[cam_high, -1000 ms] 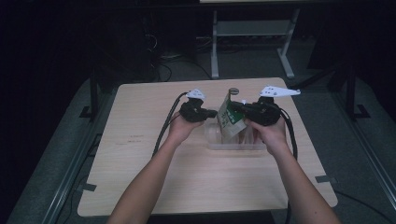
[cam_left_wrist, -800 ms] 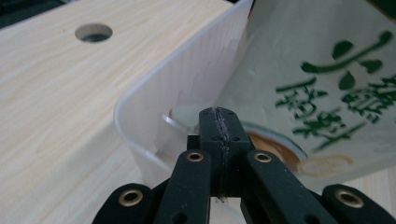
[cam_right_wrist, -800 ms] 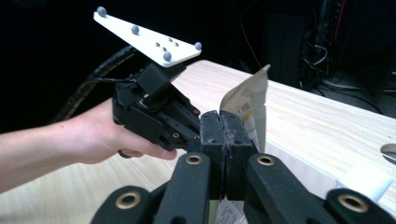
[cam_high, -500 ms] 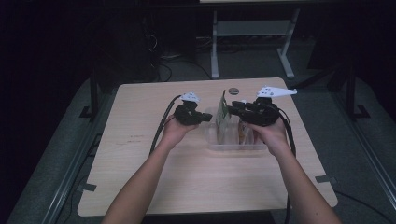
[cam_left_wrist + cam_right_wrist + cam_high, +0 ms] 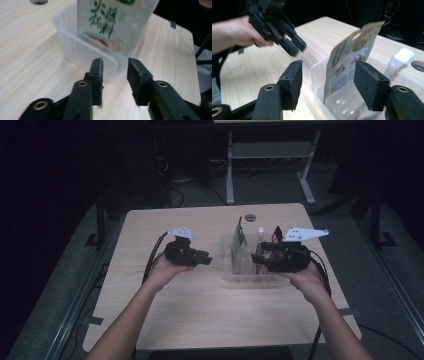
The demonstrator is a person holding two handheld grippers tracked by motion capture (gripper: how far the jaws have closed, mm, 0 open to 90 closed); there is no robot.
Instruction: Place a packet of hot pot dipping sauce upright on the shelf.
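The green pouch (image 5: pixel 239 240) stands upright in the clear tub (image 5: pixel 227 270) (just released, apparently); left tongs (image 5: pixel 204 259) and right tongs (image 5: pixel 258 262), just opening, stand apart and empty. Next: withdraw without tipping it.

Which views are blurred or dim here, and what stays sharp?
High view: dim, dark surroundings, table lit. Left gripper view: jaws sharp, the green pouch and clear tub soft. Right gripper view: the left gripper is motion-blurred, the pouch slightly soft.
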